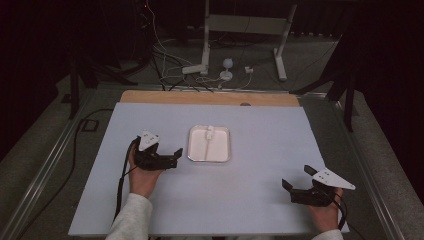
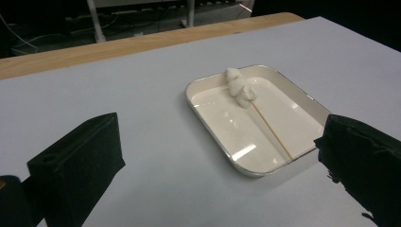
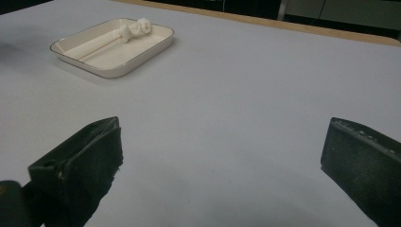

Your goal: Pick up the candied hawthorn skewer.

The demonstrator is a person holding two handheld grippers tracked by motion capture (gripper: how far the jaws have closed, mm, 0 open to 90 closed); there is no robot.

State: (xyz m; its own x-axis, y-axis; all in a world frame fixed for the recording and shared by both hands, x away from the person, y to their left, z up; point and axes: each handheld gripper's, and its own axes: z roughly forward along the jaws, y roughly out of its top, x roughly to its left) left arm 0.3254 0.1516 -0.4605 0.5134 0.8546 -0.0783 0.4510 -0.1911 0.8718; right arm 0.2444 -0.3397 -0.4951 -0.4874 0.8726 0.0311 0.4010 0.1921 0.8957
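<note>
In the high view, a white tray (image 1: 209,144) sat near the middle of the desk (image 1: 260,200), its long axis running from the near edge toward the far edge. A skewer (image 1: 208,142) lay in it along that axis, its white lump at the far end. The left gripper (image 1: 171,156) rested just left of the tray, jaws spread and pointing at it, the hand (image 1: 141,176) gripping from below. The right gripper (image 1: 295,179) sat near the desk's near right corner, well apart from the tray, jaws spread, pointing left.

In the left gripper view, the tray (image 2: 236,163) lay between the spread jaws, the skewer (image 2: 272,130) running diagonally, lump (image 2: 239,87) farthest away.

In the right gripper view, the jaws stood wide apart over bare desk (image 3: 236,94); the tray (image 3: 101,68) lay far off at upper left.
</note>
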